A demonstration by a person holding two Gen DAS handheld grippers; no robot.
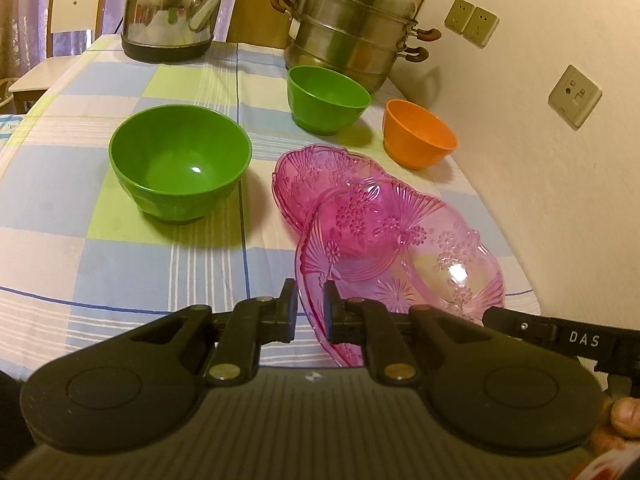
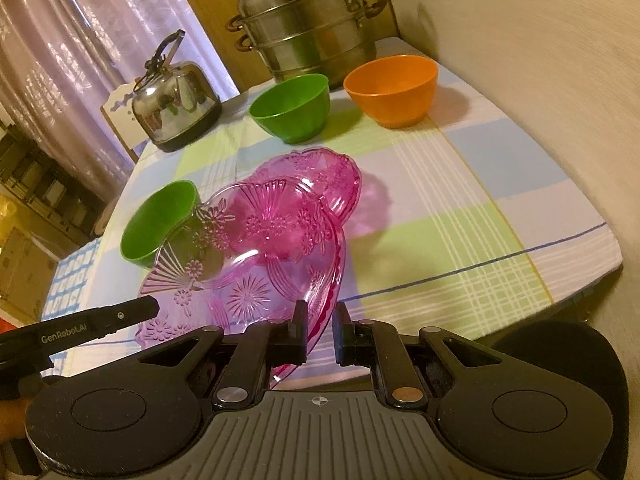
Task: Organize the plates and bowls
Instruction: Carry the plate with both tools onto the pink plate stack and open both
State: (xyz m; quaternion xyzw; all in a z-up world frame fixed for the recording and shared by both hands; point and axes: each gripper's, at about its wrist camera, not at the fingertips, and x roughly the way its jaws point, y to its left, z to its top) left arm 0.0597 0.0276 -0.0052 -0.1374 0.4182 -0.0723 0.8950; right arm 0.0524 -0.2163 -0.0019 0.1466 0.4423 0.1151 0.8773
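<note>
A clear pink patterned plate (image 1: 404,256) is held tilted above the table, its far edge over a second pink plate (image 1: 316,172) lying on the cloth. My left gripper (image 1: 311,308) is shut on its near left rim. My right gripper (image 2: 320,322) is shut on its opposite rim (image 2: 320,304). The held plate (image 2: 256,264) and the lower plate (image 2: 332,176) both show in the right wrist view. A large green bowl (image 1: 180,164), a smaller green bowl (image 1: 326,98) and an orange bowl (image 1: 418,134) stand upright on the table.
A steel kettle (image 1: 170,12) and a stacked steel steamer pot (image 1: 352,28) stand at the table's far end. A wall (image 1: 560,200) runs along the table's right side. A chair (image 1: 64,20) stands beyond the far left corner. The checked cloth (image 2: 480,208) reaches the table edge.
</note>
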